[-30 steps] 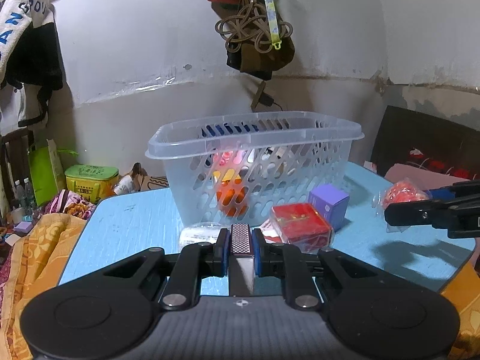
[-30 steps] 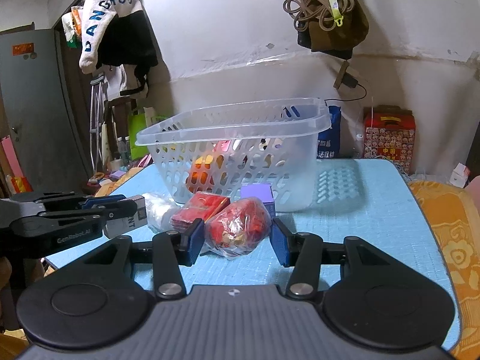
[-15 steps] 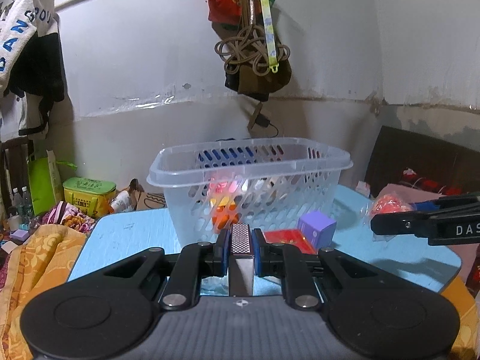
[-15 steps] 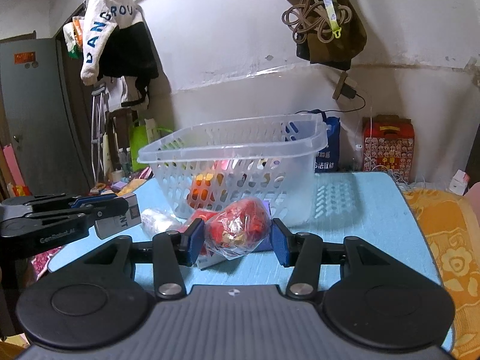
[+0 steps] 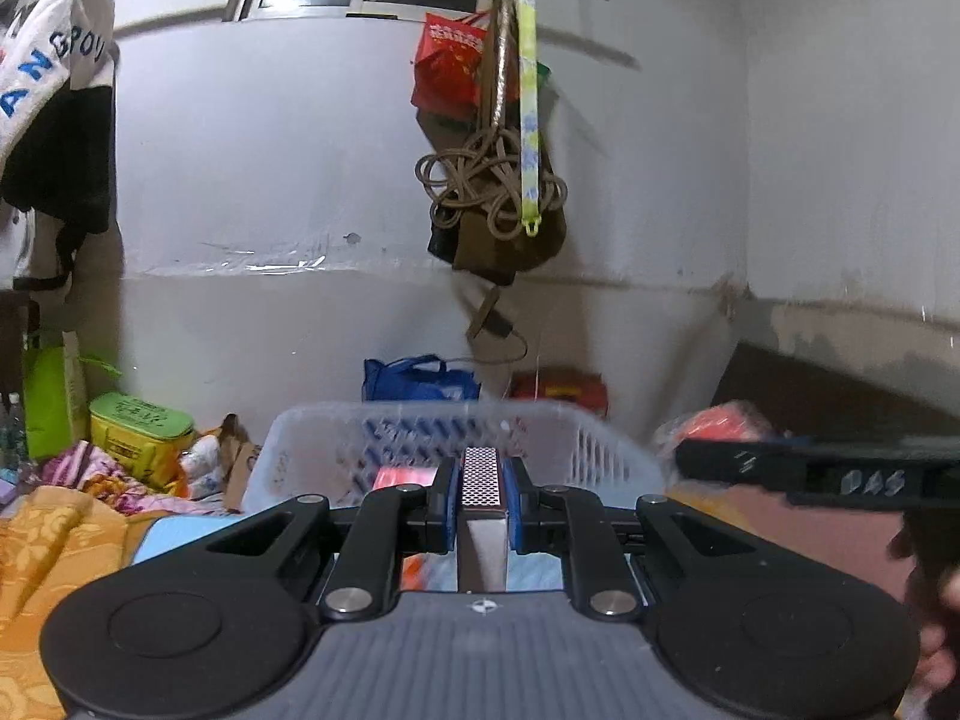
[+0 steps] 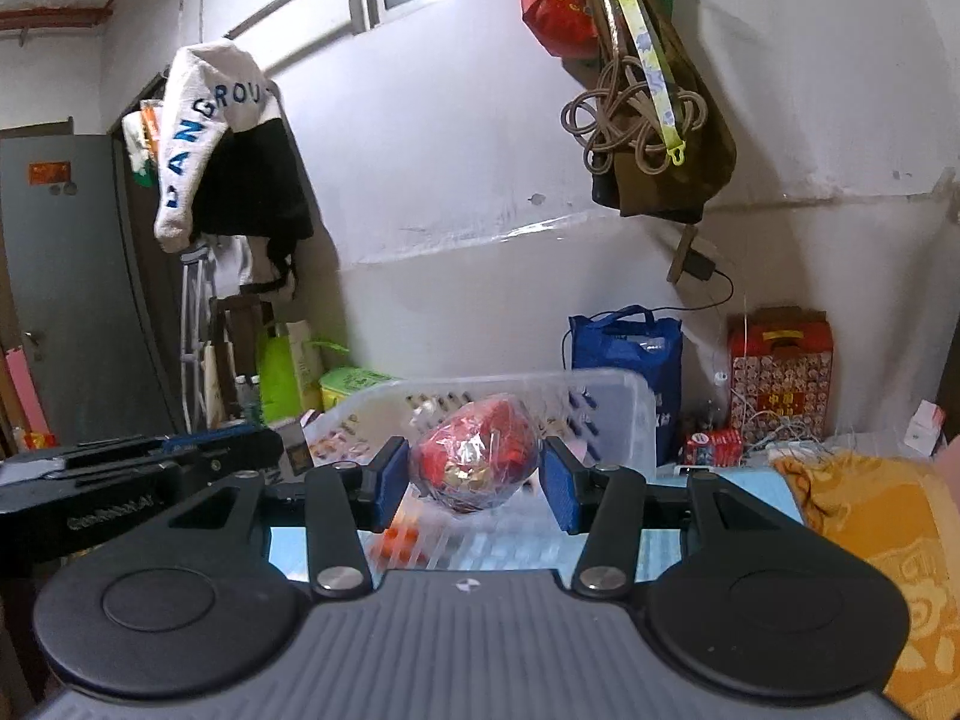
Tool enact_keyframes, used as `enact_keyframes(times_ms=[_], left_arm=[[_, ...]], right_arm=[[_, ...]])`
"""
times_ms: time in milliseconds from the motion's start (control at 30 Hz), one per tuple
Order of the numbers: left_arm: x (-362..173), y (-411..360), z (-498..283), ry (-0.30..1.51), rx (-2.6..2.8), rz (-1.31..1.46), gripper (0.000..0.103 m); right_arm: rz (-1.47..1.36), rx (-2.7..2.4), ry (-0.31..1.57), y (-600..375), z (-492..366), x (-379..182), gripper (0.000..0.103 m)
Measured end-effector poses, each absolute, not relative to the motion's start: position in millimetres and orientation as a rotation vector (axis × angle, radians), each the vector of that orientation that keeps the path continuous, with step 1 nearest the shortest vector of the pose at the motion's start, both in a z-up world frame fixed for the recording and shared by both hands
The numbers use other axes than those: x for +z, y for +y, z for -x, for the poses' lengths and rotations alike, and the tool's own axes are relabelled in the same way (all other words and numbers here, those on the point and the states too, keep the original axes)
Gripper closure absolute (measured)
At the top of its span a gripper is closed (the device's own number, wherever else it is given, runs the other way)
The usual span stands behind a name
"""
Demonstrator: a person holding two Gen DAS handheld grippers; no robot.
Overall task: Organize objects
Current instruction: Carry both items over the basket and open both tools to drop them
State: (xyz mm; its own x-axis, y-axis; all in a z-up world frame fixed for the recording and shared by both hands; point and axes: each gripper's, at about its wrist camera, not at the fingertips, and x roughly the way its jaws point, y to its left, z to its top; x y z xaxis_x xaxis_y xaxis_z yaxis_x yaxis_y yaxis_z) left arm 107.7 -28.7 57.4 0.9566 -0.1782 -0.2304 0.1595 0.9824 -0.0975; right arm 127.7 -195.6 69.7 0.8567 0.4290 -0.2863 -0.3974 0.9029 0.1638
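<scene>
My left gripper (image 5: 479, 495) is shut on a thin silver box (image 5: 479, 516) with a dotted end face, held just above the near rim of the clear plastic basket (image 5: 324, 426). My right gripper (image 6: 474, 483) is shut on a red candy bag (image 6: 474, 456) wrapped in clear plastic, held above the basket (image 6: 624, 414) near its front. The right gripper also shows in the left wrist view (image 5: 816, 471) with the red bag (image 5: 714, 423). The left gripper shows in the right wrist view (image 6: 144, 468). Red and orange items lie inside the basket.
The basket stands on a light blue table (image 6: 774, 489). A blue bag (image 6: 624, 354) and a red gift box (image 6: 780, 372) stand behind it against the wall. Bags and rope (image 5: 498, 192) hang above. Orange cloth (image 6: 870, 534) lies at the right.
Both grippers have risen from table level to above the basket rim and moved toward it, each keeping its object. The table items have dropped out of view.
</scene>
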Motion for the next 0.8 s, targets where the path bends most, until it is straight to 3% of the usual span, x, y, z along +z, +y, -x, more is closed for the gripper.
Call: enact_keyframes(times_ms=[433, 500, 533, 567, 600, 700, 800], left_arm=[[54, -22, -218, 0.320, -0.064, 0.132, 0.084], [48, -22, -224, 0.316, -0.042, 0.128, 0.083], [46, -23, -227, 0.314, -0.034, 0.118, 0.082], [44, -24, -231, 0.321, -0.026, 0.100, 0.071], [43, -24, -234, 0.333, -0.016, 0.084, 0.057], [46, -14, -221, 0.306, 0.014, 0.090, 0.034], [48, -3, -183, 0.270, -0.035, 0.090, 0.026]], right_arm=[[-0.050, 0.434, 0.449, -169, -219, 37, 0.051], [-0.036, 0.433, 0.424, -168, -219, 38, 0.046], [-0.019, 0.424, 0.411, -166, -218, 39, 0.027], [-0.007, 0.409, 0.402, -164, -217, 41, 0.004], [-0.006, 0.388, 0.390, -164, -215, 43, 0.000], [-0.046, 0.396, 0.363, -173, -197, 51, 0.000], [-0.083, 0.428, 0.360, -186, -165, 52, 0.000]])
